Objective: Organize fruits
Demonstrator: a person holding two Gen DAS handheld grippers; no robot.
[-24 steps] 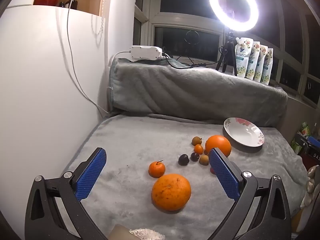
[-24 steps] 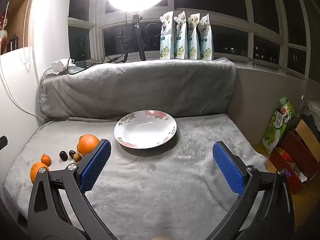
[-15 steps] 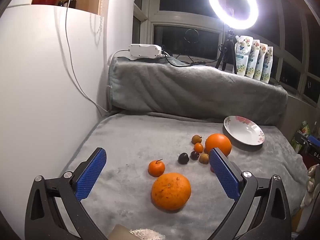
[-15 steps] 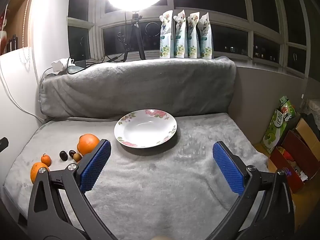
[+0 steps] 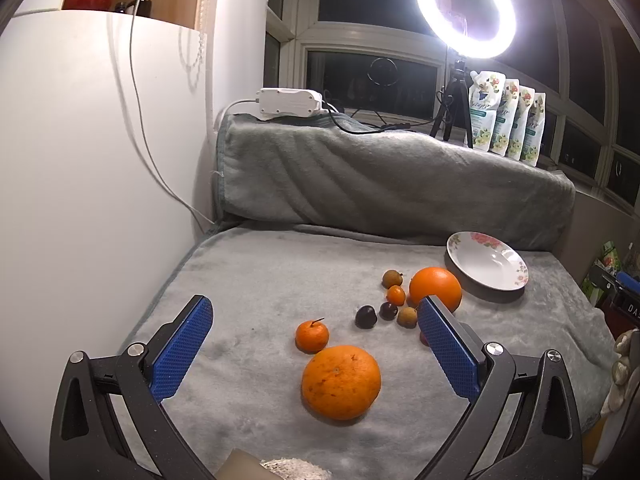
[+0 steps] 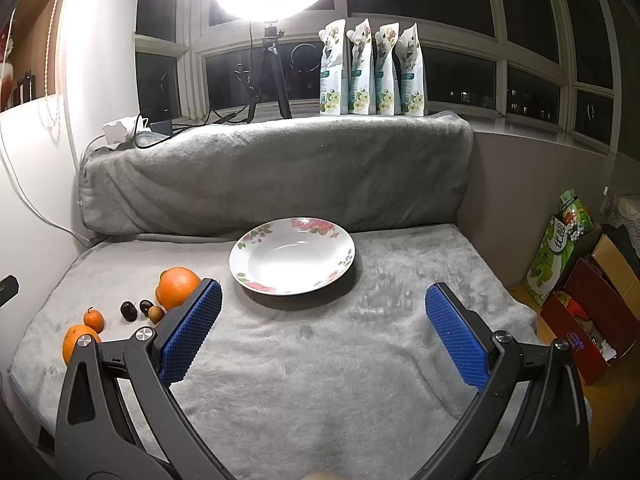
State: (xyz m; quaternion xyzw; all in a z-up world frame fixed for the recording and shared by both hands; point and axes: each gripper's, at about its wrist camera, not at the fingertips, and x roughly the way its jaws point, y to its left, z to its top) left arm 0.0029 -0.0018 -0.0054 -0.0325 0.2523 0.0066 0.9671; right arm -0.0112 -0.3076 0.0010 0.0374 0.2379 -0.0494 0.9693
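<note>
In the left wrist view a big orange lies nearest on the grey blanket, a small tangerine just behind it. Farther back lie two dark plums, small brown fruits, a tiny orange fruit and a second big orange. A white floral plate stands empty at the right. My left gripper is open above the near orange. My right gripper is open and empty in front of the plate; the fruits lie to its left.
A blanket-covered ledge rises behind, with a power strip, ring light tripod and several pouches. A white wall bounds the left. Boxes and bags stand past the right edge.
Both grippers stay open. The views shift only slightly; the fruits and plate have not moved.
</note>
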